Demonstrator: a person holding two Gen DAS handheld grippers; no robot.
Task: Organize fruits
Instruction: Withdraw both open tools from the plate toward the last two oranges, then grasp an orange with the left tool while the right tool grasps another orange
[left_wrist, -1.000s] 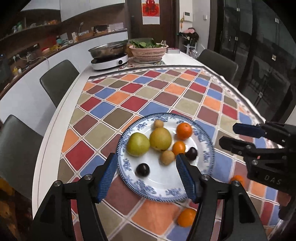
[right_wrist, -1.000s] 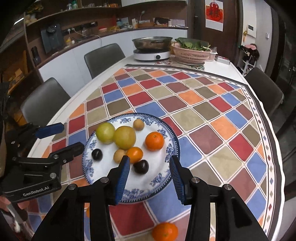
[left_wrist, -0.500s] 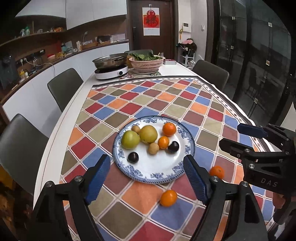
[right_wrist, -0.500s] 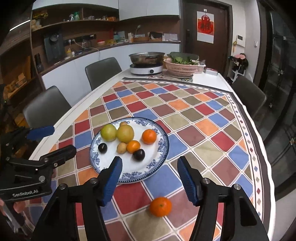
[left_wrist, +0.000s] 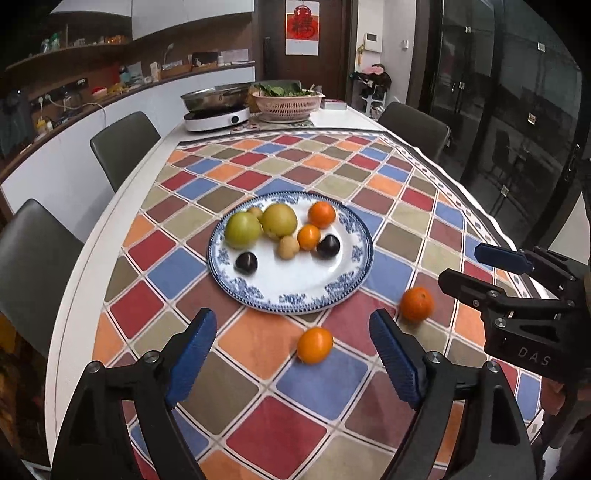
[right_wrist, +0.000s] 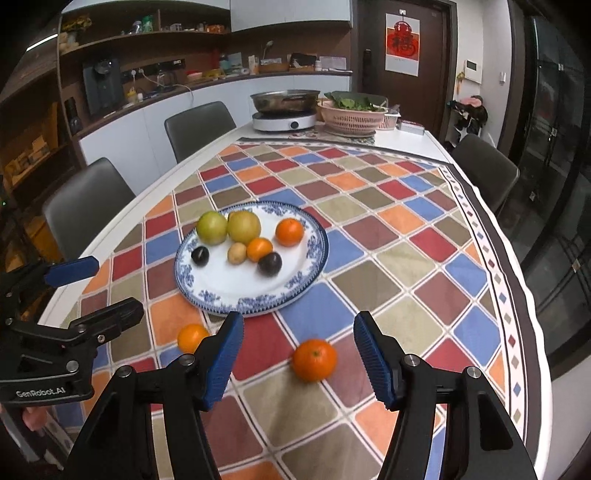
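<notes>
Eight fruits on plate (left_wrist: 354, 280); two oranges (left_wrist: 314, 344) off

Two open grippers above a checked tablecloth with a fruit plate

The right gripper (right_wrist: 298, 356) had its blue fingers wide apart, and an orange (right_wrist: 314, 360) lay on the tablecloth (right_wrist: 399, 236) between them, touching neither. A smaller orange (right_wrist: 191, 336) lay just beside the left finger, near the rim of the blue and white plate (right_wrist: 280, 295). On the plate were two green-yellow fruits, two oranges, two dark plums and one small tan fruit. The left gripper (right_wrist: 94, 290) was at the left edge, also spread open and holding nothing. A pan (right_wrist: 284, 100) and a pink basket (right_wrist: 351, 116) stood at the far end.
</notes>
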